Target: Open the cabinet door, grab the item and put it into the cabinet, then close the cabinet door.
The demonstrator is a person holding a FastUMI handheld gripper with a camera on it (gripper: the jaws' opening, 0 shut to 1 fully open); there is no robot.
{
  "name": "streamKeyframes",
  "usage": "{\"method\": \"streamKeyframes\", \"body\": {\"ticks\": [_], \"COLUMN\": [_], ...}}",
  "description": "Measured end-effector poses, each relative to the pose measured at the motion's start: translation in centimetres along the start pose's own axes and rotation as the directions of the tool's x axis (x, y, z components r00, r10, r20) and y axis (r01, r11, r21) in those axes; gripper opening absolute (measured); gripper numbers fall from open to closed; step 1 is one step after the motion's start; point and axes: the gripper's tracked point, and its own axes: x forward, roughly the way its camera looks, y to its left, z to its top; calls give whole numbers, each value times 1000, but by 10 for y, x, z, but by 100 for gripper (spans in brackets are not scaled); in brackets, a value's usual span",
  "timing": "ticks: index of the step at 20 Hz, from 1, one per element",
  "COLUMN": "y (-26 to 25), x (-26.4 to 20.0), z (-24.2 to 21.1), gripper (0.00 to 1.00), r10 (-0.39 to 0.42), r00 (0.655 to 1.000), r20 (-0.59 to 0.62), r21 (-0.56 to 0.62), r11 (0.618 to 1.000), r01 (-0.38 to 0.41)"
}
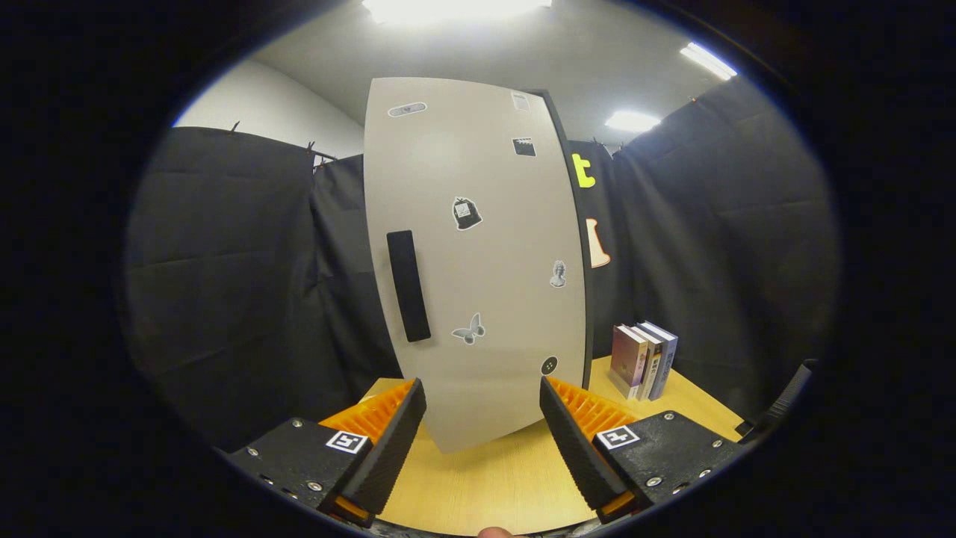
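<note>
Right now the cabinet door (478,261) stands shut just ahead of my claw (482,407), its handle (408,285) toward the left; books (642,360) stand far right on the bench (485,478). My claw gapes wide, empty — door just shut, or awaiting opening.
</note>
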Motion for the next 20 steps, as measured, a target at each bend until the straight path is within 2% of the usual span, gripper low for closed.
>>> {"method": "streamKeyframes", "body": {"ticks": [12,20], "y": [6,0], "x": [25,30], "z": [1,7], "gripper": [95,95], "r10": [52,40], "r00": [999,999], "r20": [-7,8], "r21": [-33,-11], "r11": [998,999], "r01": [-52,-40]}}
